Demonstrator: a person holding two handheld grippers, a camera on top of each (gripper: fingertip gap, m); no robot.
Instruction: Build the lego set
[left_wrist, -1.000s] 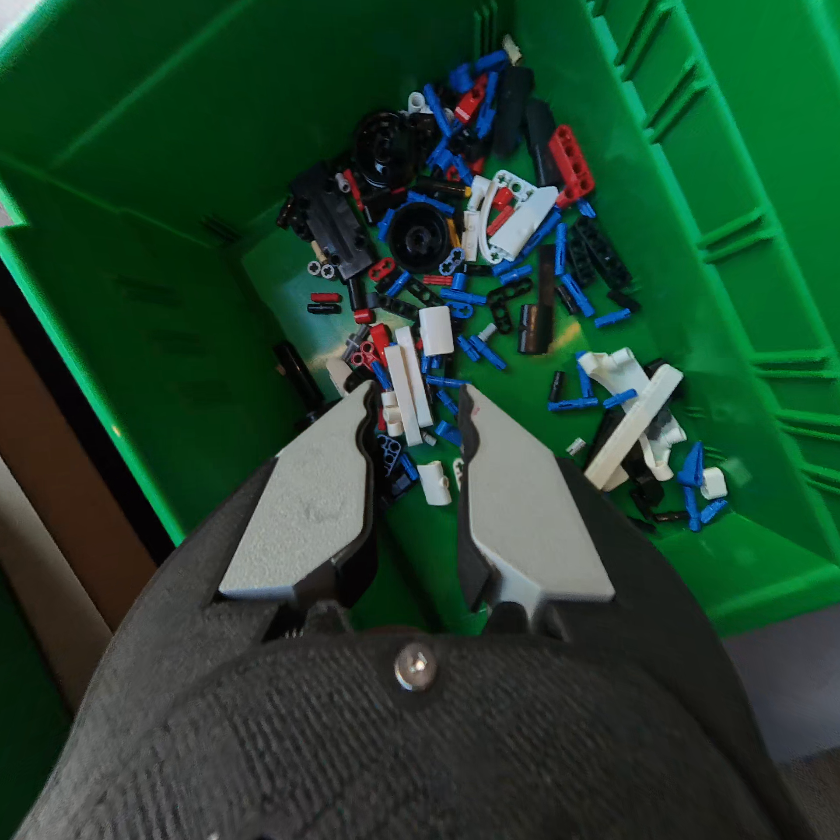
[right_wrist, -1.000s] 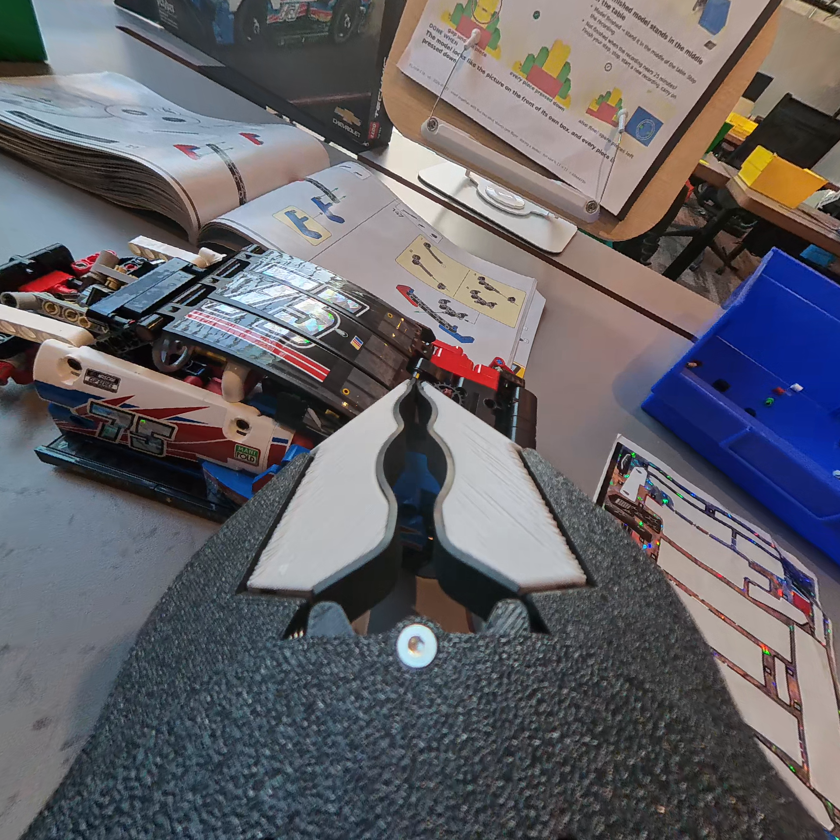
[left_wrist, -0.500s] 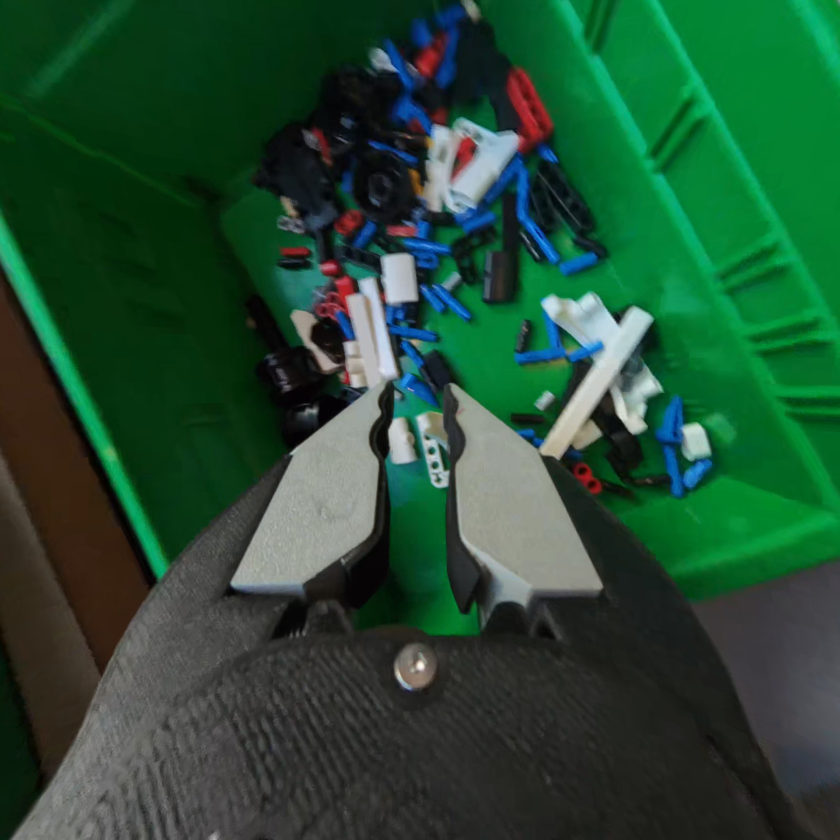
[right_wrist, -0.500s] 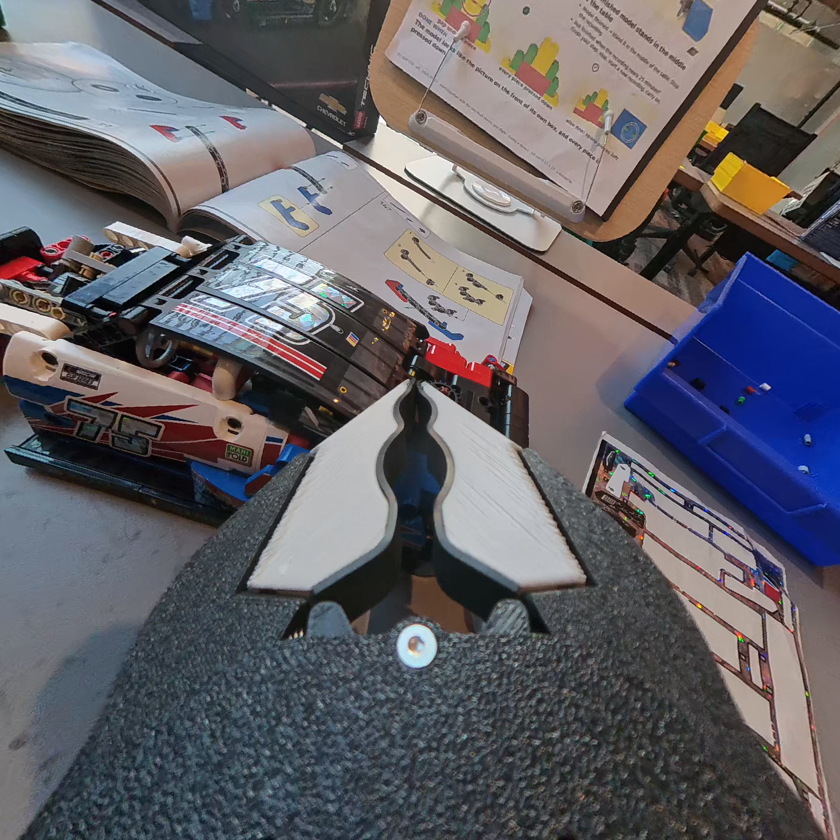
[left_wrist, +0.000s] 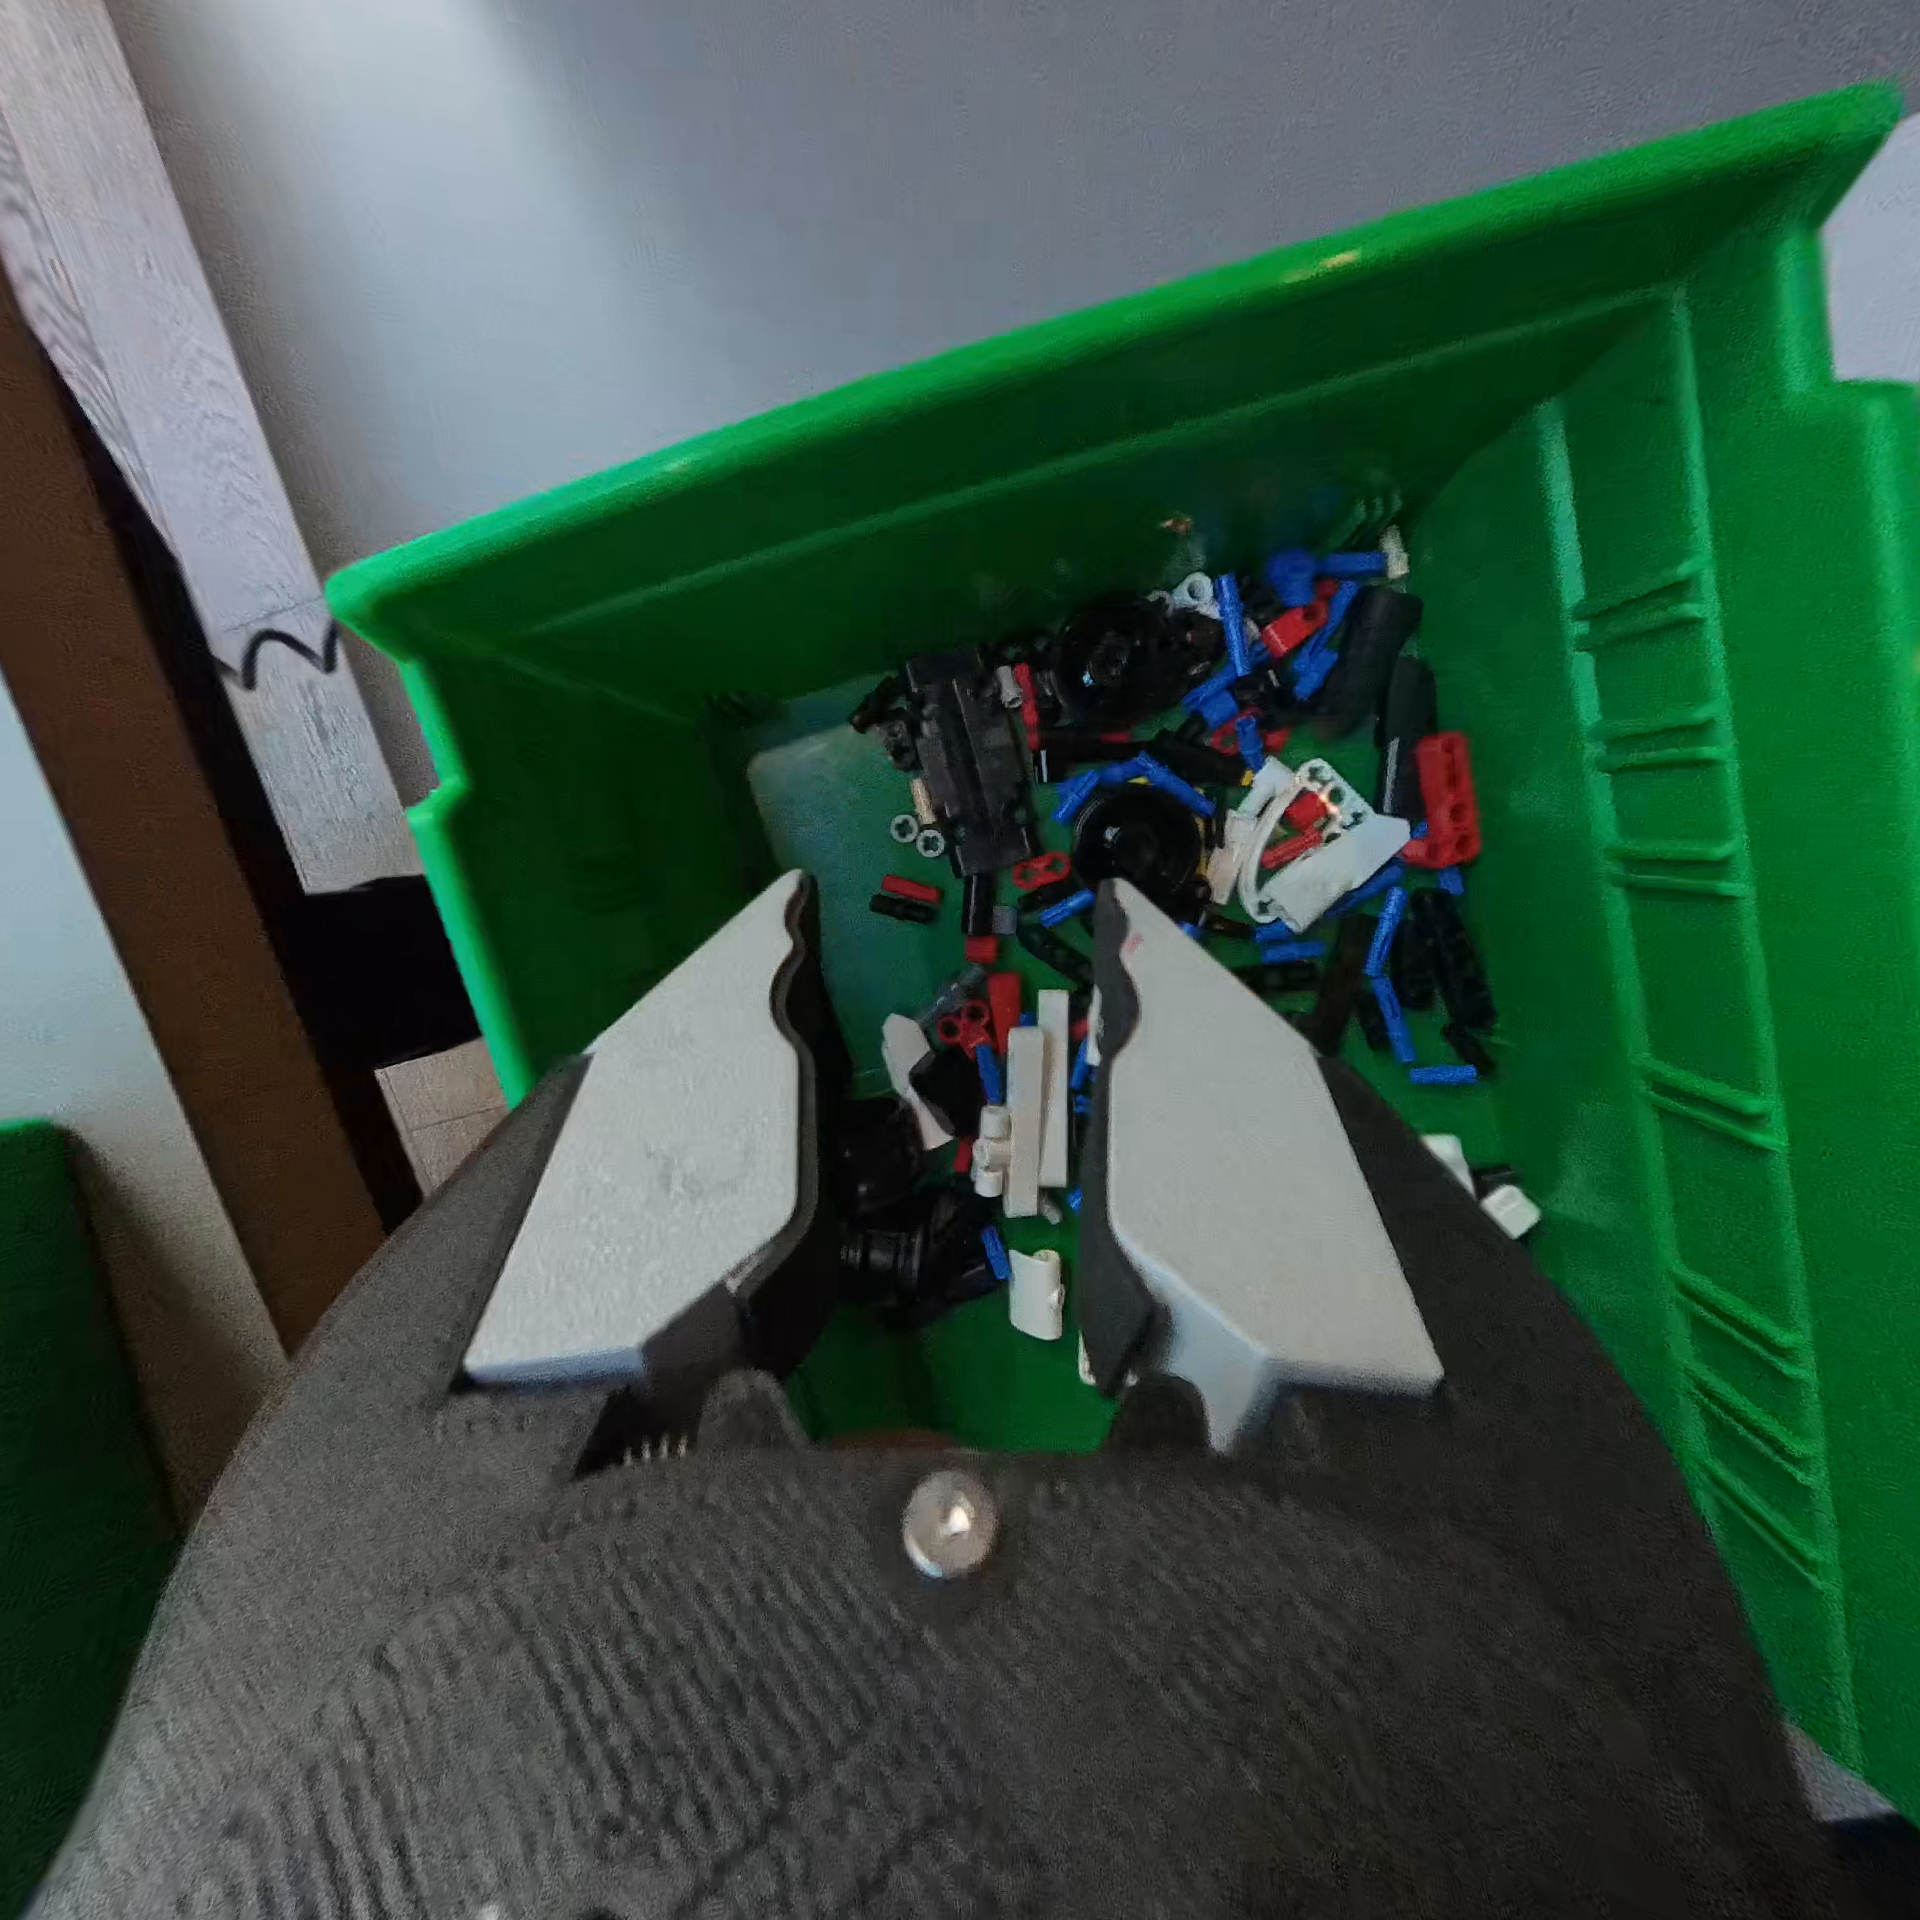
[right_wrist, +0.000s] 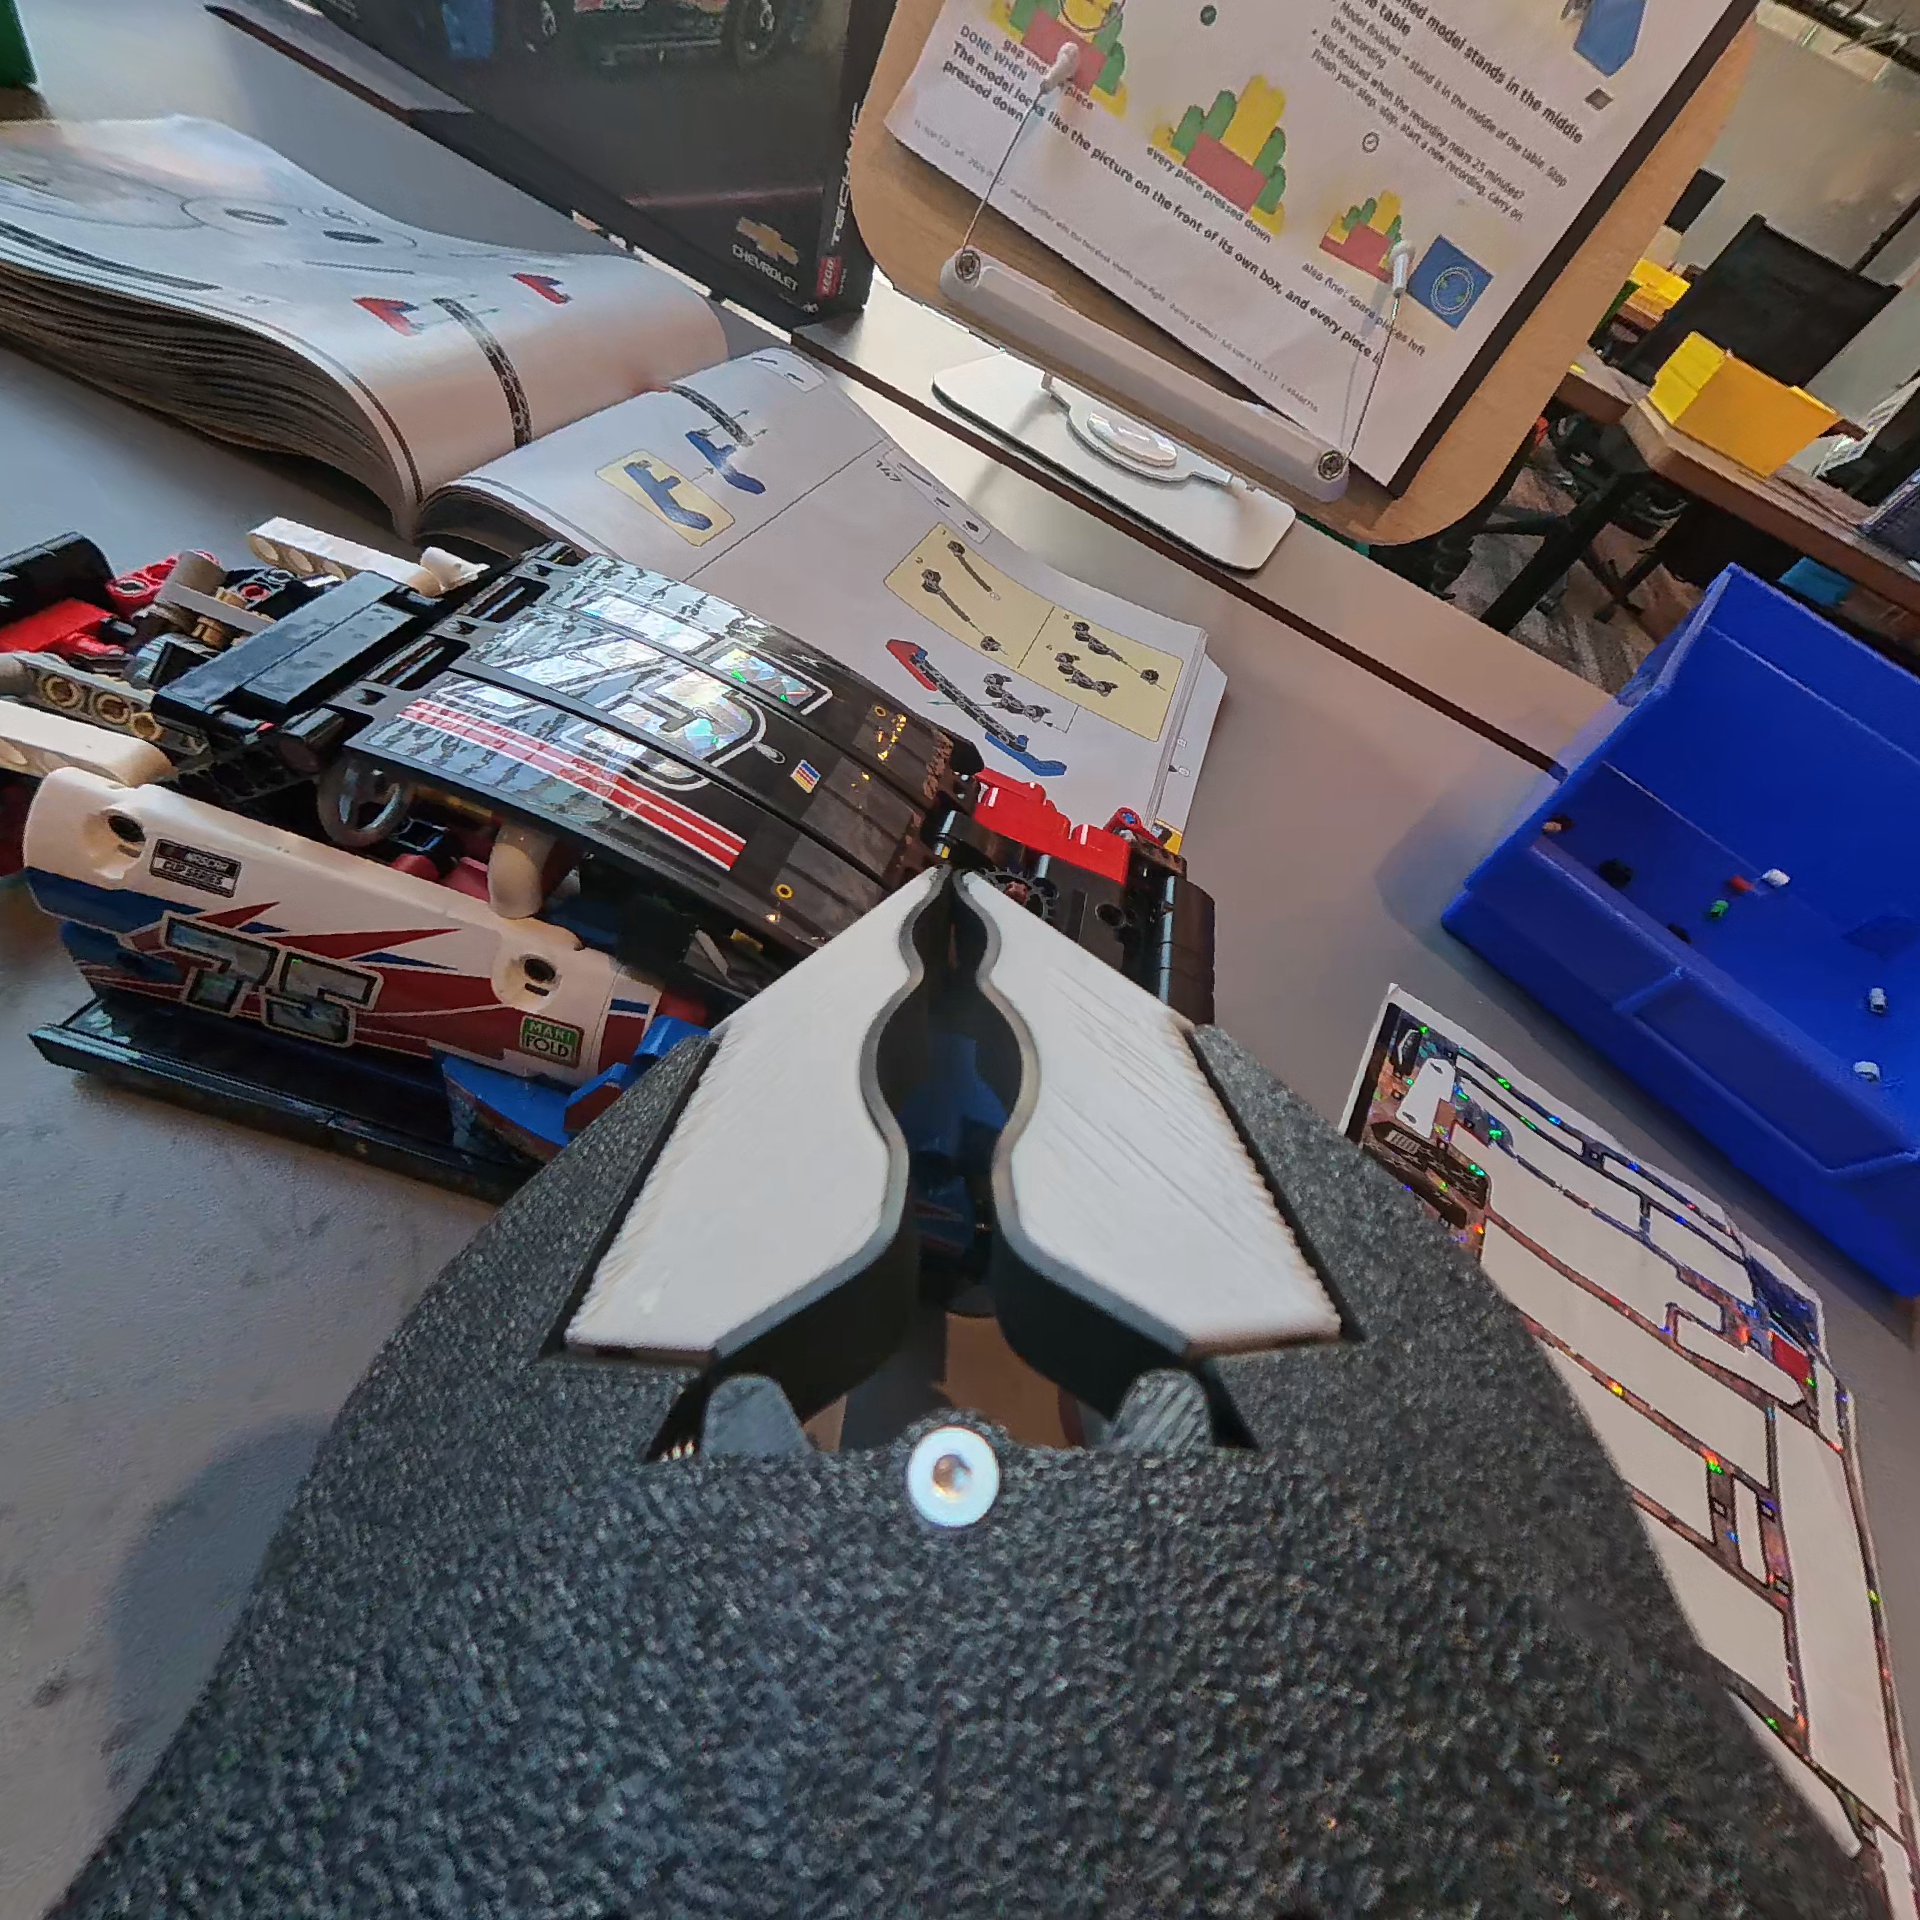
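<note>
— What's on my left side?

— My left gripper hangs over the deep green plastic bin, jaws spread wide, nothing between them. Loose blue, black, red and white lego pieces lie on the bin's floor; two long white beams show in the gap between the fingers.

— And the right?

— My right gripper is pressed together at the tips, holding nothing I can see. Just beyond it the half-built black, white and red lego race car sits on the grey tabletop, in front of the open instruction booklet. Farther right: a sticker sheet and a blue plastic tray.
</note>
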